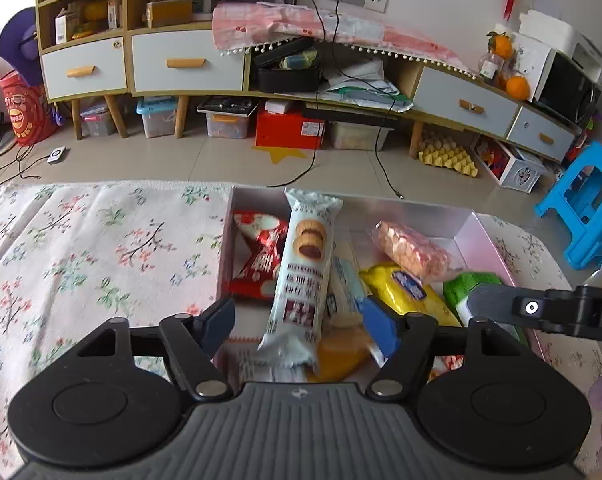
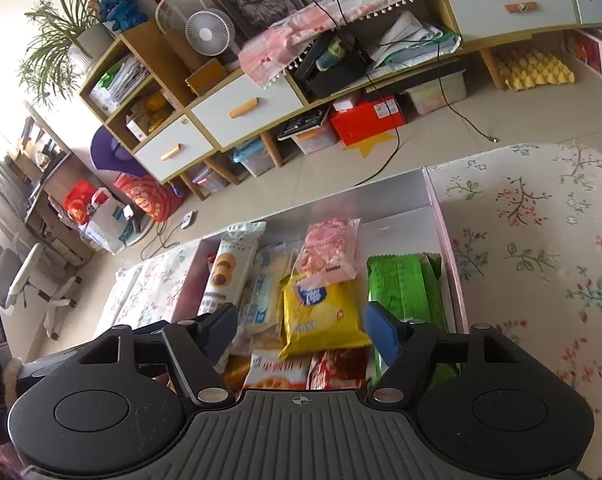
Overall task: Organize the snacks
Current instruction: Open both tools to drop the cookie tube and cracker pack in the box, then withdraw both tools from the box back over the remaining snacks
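Note:
An open box with silver walls and a pink rim sits on the floral cloth and holds several snack packs. A long white cookie pack lies between the fingers of my left gripper, whose pads stand apart from it. Beside it are a red pack, a yellow pack, a clear pink biscuit bag and a green pack. In the right wrist view my right gripper hangs open over the yellow pack, with the green pack to its right. No pad presses on anything.
The floral cloth covers the table on both sides of the box. Beyond the table edge are a tiled floor with cables, a low cabinet and a blue stool at the right.

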Demonstrator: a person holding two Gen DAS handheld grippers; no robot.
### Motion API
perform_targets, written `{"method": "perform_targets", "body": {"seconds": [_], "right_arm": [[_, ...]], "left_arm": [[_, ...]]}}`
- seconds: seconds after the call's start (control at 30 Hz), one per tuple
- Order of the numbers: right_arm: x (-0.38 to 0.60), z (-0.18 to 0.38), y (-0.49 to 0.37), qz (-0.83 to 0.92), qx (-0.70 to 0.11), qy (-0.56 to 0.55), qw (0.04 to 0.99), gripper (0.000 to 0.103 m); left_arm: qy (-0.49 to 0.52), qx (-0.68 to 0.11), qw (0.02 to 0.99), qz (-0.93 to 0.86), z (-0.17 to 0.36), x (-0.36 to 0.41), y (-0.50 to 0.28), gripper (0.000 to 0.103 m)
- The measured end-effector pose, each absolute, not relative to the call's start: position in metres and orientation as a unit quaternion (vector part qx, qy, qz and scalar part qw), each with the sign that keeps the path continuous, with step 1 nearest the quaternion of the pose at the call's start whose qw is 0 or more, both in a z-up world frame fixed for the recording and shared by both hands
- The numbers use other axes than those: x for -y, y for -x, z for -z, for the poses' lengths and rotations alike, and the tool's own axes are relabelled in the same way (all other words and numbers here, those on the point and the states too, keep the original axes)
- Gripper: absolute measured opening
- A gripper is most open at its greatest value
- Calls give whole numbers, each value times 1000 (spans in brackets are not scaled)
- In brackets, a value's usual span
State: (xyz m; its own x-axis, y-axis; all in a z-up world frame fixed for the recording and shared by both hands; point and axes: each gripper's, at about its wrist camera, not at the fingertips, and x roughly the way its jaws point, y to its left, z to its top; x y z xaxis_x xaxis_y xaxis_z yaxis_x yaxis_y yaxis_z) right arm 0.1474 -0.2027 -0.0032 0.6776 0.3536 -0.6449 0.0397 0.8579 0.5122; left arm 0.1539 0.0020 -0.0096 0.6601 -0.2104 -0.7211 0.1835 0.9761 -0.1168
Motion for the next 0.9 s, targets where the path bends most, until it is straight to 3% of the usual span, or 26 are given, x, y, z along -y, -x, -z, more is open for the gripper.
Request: {"method": "perform_targets", "body": {"seconds": [0.2,0.57,0.9], "right_arm": [[197,-6,-125,-91,-395,-239,882,83],[181,-16,-93,-97,-413,-199,883,89],[173,-12,-62,-79,-426,-171,885,91]], "left_arm": [[9,-403,909,110,5,-4,-134,78],[-1,-414,904,107,3,-6,-103,99],[-15,-422,900,103,10,-19,-78,103]]}}
